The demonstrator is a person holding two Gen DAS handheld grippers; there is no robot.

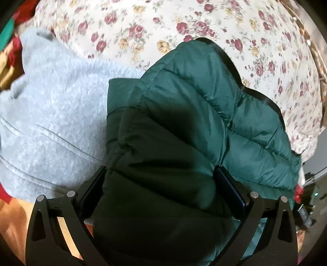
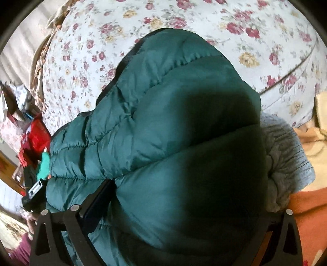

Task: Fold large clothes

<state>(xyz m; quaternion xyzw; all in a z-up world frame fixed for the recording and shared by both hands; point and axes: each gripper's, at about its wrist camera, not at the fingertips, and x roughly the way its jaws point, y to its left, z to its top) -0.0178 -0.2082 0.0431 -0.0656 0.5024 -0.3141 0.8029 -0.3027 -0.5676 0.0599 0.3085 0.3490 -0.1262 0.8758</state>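
Note:
A dark green quilted puffer jacket [image 1: 204, 92] lies bunched on the bed, filling the middle of both views [image 2: 163, 92]. My left gripper [image 1: 160, 169] points down at it with its jaws spread wide. A thick fold of the jacket bulges between the two black fingers [image 1: 92, 190] and touches them. My right gripper [image 2: 184, 184] also stands wide over the jacket's other side. Its left finger [image 2: 98, 198] rests along the fabric, and its right finger is hidden under the padding. A pale grey knit sweater [image 1: 51, 102] lies beside and partly under the jacket [image 2: 286, 159].
A floral bedspread [image 1: 153, 24] covers the bed beyond the clothes [image 2: 204, 16]. An orange and cream blanket [image 2: 310, 214] lies at the near right edge. Red and teal clutter [image 2: 36, 137] sits on the floor off the bed's left side, by a braided trim [image 2: 38, 67].

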